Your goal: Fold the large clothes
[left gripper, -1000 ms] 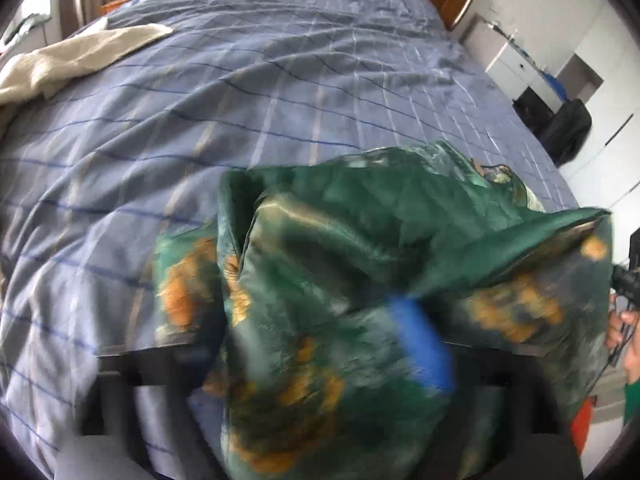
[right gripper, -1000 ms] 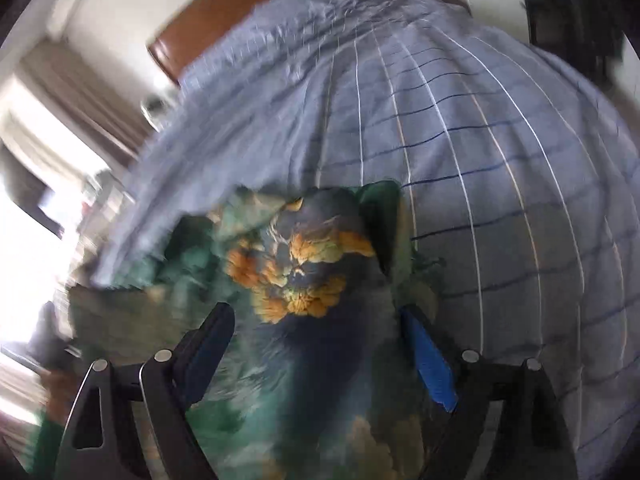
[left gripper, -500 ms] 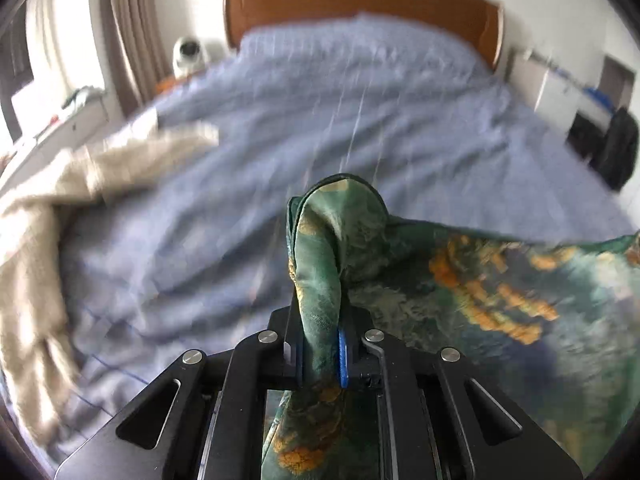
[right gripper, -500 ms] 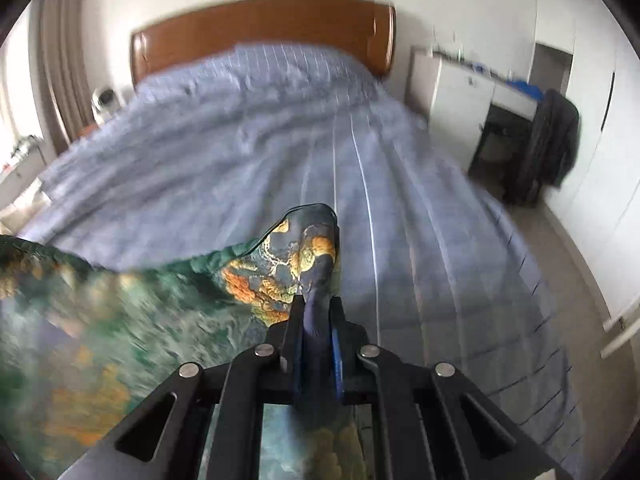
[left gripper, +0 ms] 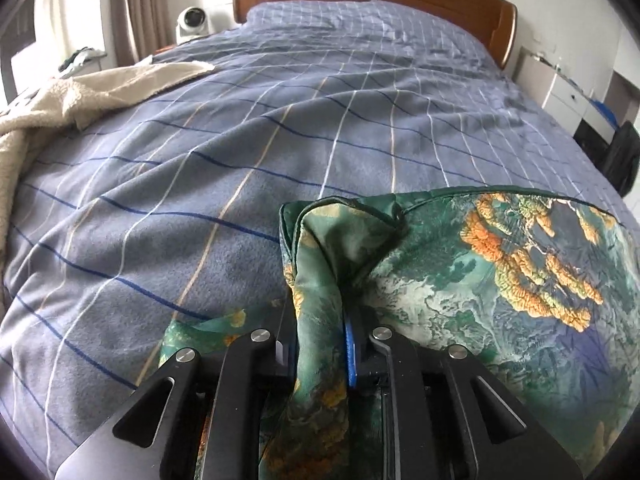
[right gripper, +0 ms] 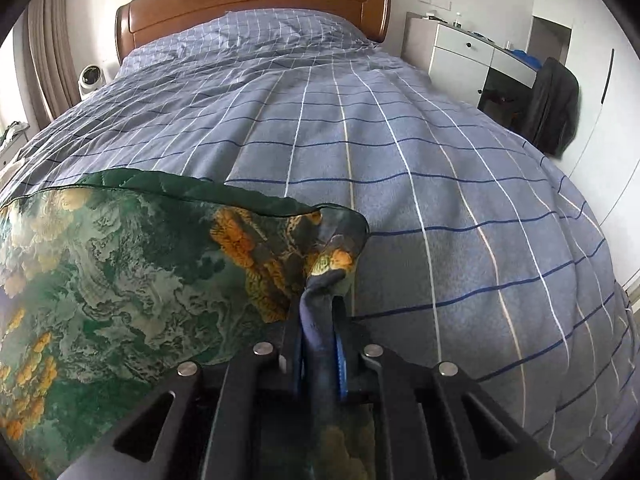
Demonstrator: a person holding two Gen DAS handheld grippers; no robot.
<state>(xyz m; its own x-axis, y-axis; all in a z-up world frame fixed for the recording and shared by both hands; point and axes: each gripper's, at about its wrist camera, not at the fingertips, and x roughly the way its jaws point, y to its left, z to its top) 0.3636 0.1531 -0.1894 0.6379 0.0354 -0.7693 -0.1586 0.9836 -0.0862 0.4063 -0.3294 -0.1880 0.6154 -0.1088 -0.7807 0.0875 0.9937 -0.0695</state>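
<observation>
Left gripper (left gripper: pixel 322 354) pinching one bunched corner of green garment (left gripper: pixel 500 280), right gripper (right gripper: pixel 318 354) pinching the other, cloth spreading between over checked bed (right gripper: pixel 420 168), beige blanket (left gripper: pixel 80 96) lying far left.

- Lighting was soft daylight from the window (left gripper: pixel 24 40), overexposed.
- Focus was sharp centrally.
- Fisheye bent the edges; corners were vignetted black.

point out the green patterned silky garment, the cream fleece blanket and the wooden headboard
green patterned silky garment (left gripper: pixel 500 280), left wrist view, on the spread panel with the orange print
cream fleece blanket (left gripper: pixel 80 96), left wrist view, on its fluffy upper fold
wooden headboard (right gripper: pixel 256 4), right wrist view, on the middle of its curved top panel
</observation>
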